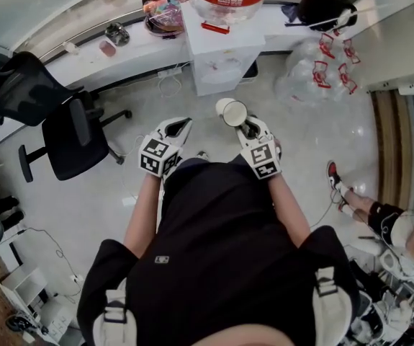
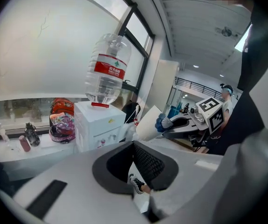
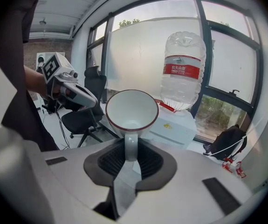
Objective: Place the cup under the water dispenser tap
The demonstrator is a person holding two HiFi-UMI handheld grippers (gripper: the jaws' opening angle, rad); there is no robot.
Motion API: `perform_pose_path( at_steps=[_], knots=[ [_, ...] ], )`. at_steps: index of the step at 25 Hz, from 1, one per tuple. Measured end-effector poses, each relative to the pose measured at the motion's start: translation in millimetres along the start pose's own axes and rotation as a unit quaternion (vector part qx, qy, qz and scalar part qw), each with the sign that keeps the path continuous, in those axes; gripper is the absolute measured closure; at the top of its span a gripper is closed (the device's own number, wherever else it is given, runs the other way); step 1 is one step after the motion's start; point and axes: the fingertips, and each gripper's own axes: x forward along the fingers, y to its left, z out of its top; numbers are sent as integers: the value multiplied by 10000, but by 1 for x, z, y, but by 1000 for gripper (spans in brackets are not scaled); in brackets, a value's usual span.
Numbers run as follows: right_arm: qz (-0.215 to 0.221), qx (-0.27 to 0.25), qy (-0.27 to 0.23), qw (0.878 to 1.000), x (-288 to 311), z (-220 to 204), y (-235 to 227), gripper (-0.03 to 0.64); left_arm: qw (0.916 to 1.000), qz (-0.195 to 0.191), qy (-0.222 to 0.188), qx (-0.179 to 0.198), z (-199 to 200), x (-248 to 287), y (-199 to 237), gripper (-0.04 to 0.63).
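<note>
My right hand-held gripper (image 3: 130, 155) grasps the cup (image 3: 131, 110) by its handle, held in the air and well short of the water dispenser (image 3: 173, 125). The left hand-held gripper (image 2: 136, 164) hangs released and empty. Pickup's done, I judge; setting it down is left.

Bright daylight floods through the windows (image 3: 143, 50); fisheye edges darken and bend, near parts blur.

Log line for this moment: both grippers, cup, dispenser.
right gripper: shut on cup handle | left gripper: open, empty | cup: in the air, not yet at water dispenser | stage: carrying
</note>
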Motion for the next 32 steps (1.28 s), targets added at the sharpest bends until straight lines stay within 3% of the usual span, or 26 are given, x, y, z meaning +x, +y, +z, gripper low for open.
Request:
perform_pose_path(
  at_steps=[9, 17, 32],
  knots=[
    [464, -273, 40, 9985, 21, 6, -53, 566, 9989, 384, -5, -257, 24, 40, 7, 597],
    [890, -486, 232, 9946, 45, 3, -97, 566, 9982, 466, 123, -368, 51, 90, 9, 597],
    [1353, -628, 539, 9873, 75, -18, -125, 566, 9949, 722, 201, -680, 50, 119, 24, 597]
  ],
)
